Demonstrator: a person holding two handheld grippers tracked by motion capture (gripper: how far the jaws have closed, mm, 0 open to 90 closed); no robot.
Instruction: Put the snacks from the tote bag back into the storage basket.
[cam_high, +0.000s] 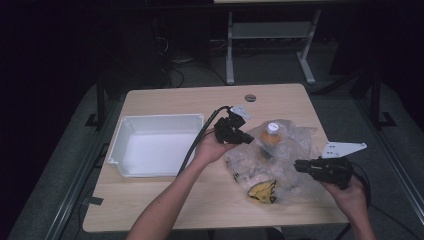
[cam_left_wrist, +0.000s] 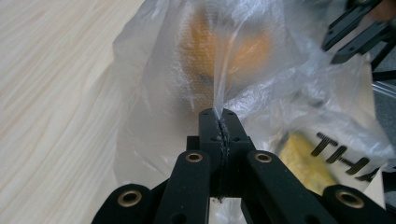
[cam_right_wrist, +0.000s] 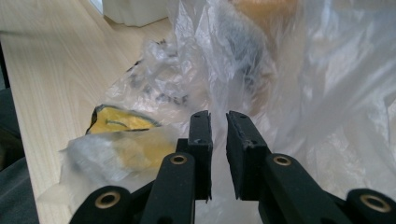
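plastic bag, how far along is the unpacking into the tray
Early, as far as I can tell. In hand: the left gripper pinches a fold of the plastic bag, while the right gripper is open beside it. Left: the bottle sits inside the bag, and the white tray holds nothing.

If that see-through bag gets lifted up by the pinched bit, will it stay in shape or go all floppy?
Probably floppy: the plastic bag is thin and crumpled, and stretches to a ridge where the left gripper pinches it. The orange bottle inside would likely sag and swing. The film looks slick, so it may slip.
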